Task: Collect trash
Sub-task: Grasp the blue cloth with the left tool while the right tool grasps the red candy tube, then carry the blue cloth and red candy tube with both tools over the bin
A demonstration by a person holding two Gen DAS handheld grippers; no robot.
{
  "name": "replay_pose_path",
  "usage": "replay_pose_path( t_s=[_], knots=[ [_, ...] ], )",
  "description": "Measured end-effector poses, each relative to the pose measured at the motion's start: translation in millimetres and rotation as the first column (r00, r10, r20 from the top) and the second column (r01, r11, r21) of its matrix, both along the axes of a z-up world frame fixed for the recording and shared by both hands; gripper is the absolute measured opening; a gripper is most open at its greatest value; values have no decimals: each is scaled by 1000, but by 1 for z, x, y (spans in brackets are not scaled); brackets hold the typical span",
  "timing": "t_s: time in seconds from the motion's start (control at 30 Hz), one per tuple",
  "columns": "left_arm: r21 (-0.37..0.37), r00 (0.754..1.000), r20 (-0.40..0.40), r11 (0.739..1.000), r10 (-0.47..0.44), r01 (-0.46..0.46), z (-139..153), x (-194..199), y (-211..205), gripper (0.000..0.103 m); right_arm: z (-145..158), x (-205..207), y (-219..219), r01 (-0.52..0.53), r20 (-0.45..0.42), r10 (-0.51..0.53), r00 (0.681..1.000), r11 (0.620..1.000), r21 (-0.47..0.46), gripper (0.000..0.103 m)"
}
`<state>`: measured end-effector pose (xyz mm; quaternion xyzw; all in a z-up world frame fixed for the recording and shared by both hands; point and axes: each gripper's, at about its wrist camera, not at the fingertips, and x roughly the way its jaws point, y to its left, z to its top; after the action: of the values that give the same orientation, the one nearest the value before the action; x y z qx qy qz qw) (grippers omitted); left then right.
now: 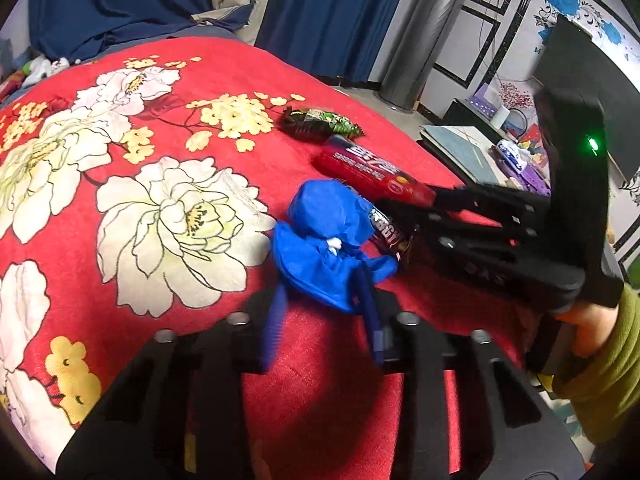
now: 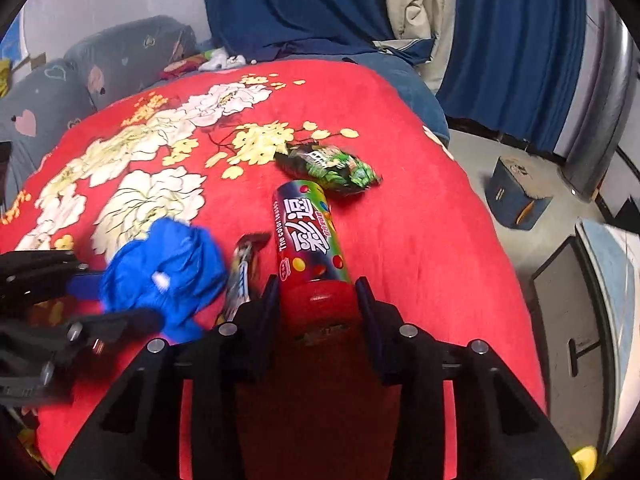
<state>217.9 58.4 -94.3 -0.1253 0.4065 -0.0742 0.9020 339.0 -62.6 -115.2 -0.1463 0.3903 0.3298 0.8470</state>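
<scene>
Motion blur smears the left gripper [image 1: 326, 312], its fingers straddling a crumpled blue wrapper [image 1: 326, 248] on the red floral bedspread [image 1: 160, 120] — contact cannot be made out. A dark snack wrapper [image 2: 242, 276] lies half hidden beside it. The right gripper [image 2: 316, 304], reaching in low, pinches the red cap end of a candy tube [image 2: 310, 236] lying flat; a green packet [image 2: 332, 168] sits just beyond.

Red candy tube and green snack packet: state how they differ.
The red candy tube is a rigid cylinder; the green snack packet is a crumpled, flattened foil pouch. The tube is longer than the packet. The tube's near end sits between the right gripper fingers; the packet lies untouched beyond the tube's far end. Both lie on the red floral blanket.
</scene>
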Motion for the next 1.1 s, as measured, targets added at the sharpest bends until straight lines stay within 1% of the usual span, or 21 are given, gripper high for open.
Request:
replay_pose_path(
  t_s=[0.07,0.23,0.33,0.5,0.7,0.87,1.1],
  knots=[
    [-20,1000,1,1000,-8,8,0,-1,1,9,0,-8,-10,22,-12,-22,1000,999,26,35],
    [-42,999,50,999,2,0,12,-12,3,3,1,-30,-35,66,-27,-64,998,995,81,35],
    [-33,996,86,999,-6,9,23,-19,0,3,4,-46,-50,87,-27,-84,996,990,115,34],
    [-29,992,122,999,-34,38,37,-26,-13,2,14,-65,-69,109,-27,-106,994,980,164,34],
    [-27,987,144,997,-72,77,47,-31,-31,2,29,-85,-88,126,-1,-129,992,969,211,33],
    [-35,984,154,995,-89,95,52,-35,-38,2,39,-96,-99,140,15,-148,989,960,242,32],
    [-41,978,170,991,-120,129,59,-40,-51,2,50,-102,-112,158,30,-172,985,951,267,32]
  ],
)
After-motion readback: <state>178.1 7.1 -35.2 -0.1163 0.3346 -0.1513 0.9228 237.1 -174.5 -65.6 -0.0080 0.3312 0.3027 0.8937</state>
